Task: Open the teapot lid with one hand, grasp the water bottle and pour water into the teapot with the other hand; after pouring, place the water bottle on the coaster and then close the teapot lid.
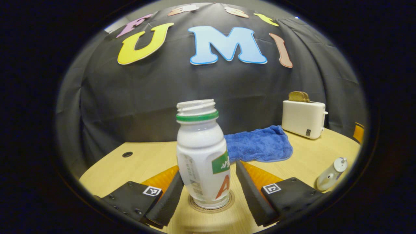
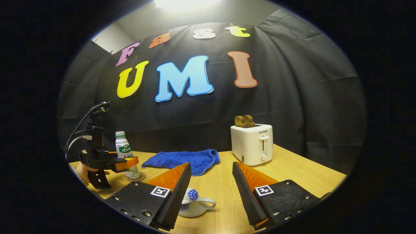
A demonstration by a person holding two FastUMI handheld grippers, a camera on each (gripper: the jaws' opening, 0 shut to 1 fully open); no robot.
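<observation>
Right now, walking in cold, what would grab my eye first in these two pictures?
Probably the white water bottle, capless and upright on a round coaster, with the left gripper open around it. Behind it lie a blue towel and a white toaster holding bread. In the right gripper view, a small white teapot sits between the open fingers.

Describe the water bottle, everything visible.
The water bottle is white plastic by its look, with a green neck ring, a threaded mouth with no cap on it, and a printed label. It stands upright on the round coaster on the wooden table. The left tool straddles it, jaws open; the left finger looks close to the bottle, contact unclear. Contents not visible.
</observation>
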